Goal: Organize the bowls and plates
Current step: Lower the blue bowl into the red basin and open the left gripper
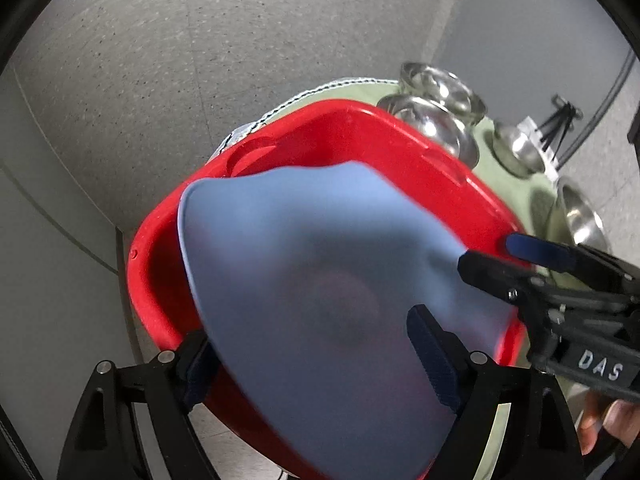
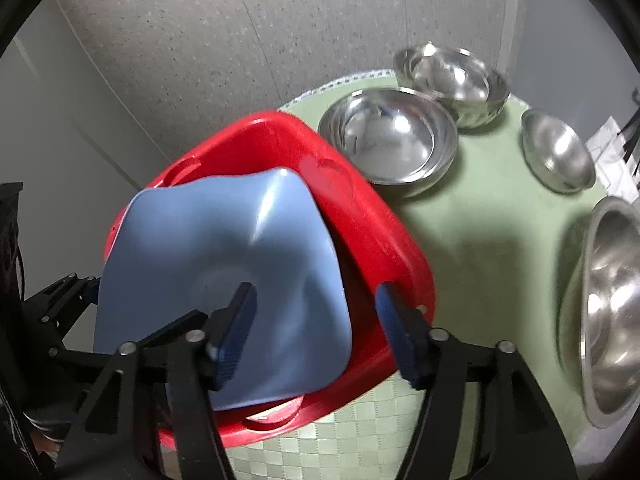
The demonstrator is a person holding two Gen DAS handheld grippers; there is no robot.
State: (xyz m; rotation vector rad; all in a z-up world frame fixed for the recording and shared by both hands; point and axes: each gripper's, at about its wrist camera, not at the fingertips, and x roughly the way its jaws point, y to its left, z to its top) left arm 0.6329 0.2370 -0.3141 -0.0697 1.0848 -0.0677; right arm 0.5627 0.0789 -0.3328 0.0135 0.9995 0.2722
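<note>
4 steel bowls (image 2: 394,140) stand loose on the green table (image 2: 480,232) beside the red tub (image 2: 372,232). My left tongs (image 1: 320,356) pinch the blue plate (image 1: 320,280), tilted over the tub. Right tongs (image 2: 316,332) spread, straddling the plate's edge and tub wall. Step, I judge: seating plate in tub. Next: lower, release without snagging the rim.

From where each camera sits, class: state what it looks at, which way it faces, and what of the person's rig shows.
Left wrist: on the left gripper, facing down onto the blue plate in the red tub; its fingers, the right gripper and a hand show.
Right wrist: on the right gripper, facing the same plate and tub, steel bowls beyond; its fingers and the left gripper's frame show.
Shared: plate, tub, bowls, green tablecloth.
</note>
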